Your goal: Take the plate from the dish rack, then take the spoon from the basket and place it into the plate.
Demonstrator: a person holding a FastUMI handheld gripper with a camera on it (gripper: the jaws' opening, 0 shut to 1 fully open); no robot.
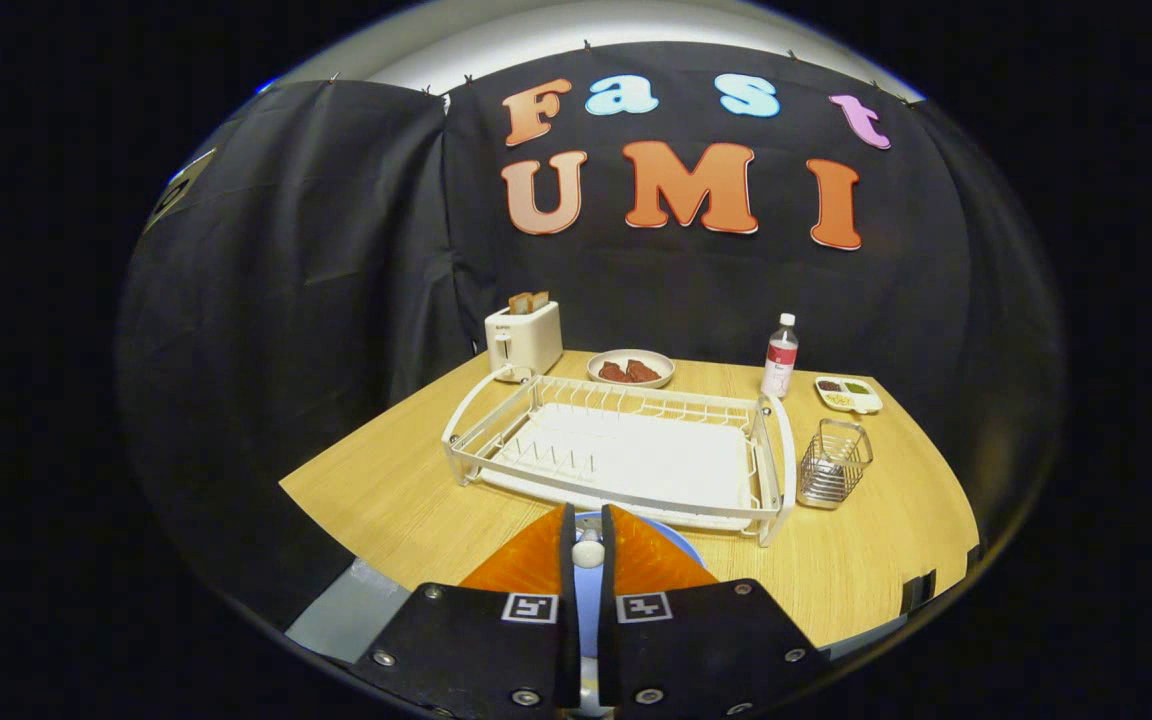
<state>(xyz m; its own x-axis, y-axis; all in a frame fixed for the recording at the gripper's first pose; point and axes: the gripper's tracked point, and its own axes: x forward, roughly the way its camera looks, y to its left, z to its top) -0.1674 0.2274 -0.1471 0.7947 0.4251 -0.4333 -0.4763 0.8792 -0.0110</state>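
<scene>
Over plate [681,545], hand-held gripper [588,545] clamped on spoon [588,552].

— What does your gripper [587,512] look like, bottom centre of the frame?

— Your two fingers [536,560] rise as wedge-shaped blades with ribbed faces, broad at the base and narrowing upward. They stand close together, with a thin slot between them, and they pinch the pale end of the spoon [588,550].

— And below them?

— Each finger sits on a black matte plate [476,640], angled outward like a low roof. You have a square black-and-white marker [530,607] on the inner top corner of each plate.

— Any fasteners?

— Round silver screws [384,658] dot your plates: at the outer corners and along the lower edge, three showing on each side.
</scene>
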